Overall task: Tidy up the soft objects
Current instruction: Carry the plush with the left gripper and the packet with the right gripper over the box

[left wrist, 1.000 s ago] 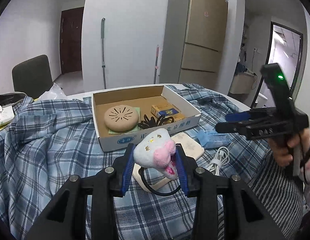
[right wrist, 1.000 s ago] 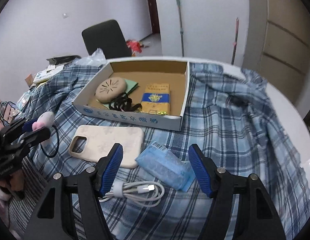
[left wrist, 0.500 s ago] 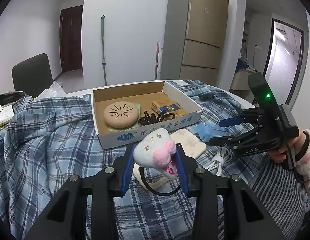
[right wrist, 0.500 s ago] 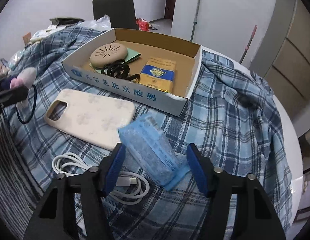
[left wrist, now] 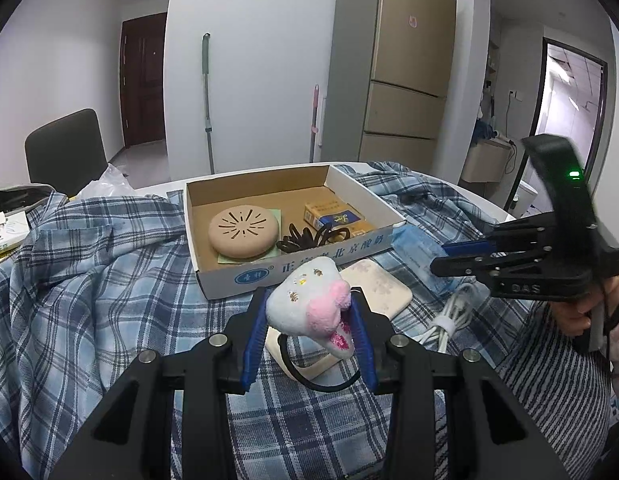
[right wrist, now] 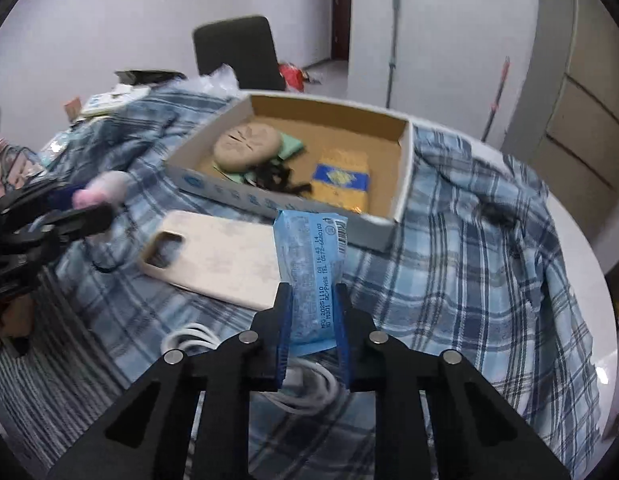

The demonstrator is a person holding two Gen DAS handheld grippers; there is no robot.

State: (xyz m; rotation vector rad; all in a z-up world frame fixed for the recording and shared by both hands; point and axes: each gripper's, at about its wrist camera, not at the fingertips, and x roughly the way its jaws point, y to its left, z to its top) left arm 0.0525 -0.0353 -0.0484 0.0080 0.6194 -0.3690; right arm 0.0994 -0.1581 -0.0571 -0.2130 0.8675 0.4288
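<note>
**Right gripper closes on blue pack; left stays clamped on plush**

Since a second ago we see the right gripper (right wrist: 311,312) go from wide open above the blue plastic-wrapped soft pack (right wrist: 309,264) to nearly shut around it; the jaws are closing, and both blue pads sit against the pack's sides. That pack lay flat on the cloth beside the cable before; now it stands lifted between the fingers, its far end tilted up toward the cardboard box's front wall (right wrist: 269,200). In the left wrist view the right gripper (left wrist: 445,258) has come in lower and nearer the box corner, with the pack (left wrist: 413,244) at its tips.

No change on the left gripper (left wrist: 309,328): we see it clamped tight on the small white-and-pink plush toy (left wrist: 313,308), a black loop hanging under it. It hovers above the blue-and-white plaid cloth (left wrist: 89,300), just in front of the box.

Inside the shallow brown cardboard box (left wrist: 293,272) we note a round tan vented disc (left wrist: 243,232) on a green sheet, a bunch of black hair ties (left wrist: 309,236) and a yellow-and-blue carton (left wrist: 335,216).

On the cloth, a cream phone case (right wrist: 217,256) lies face down beside the pack, and a coiled white cable (right wrist: 309,388) sits under the right gripper. A person's hand (left wrist: 577,312) holds the right gripper's handle, above a striped grey fabric (left wrist: 549,360).
</note>
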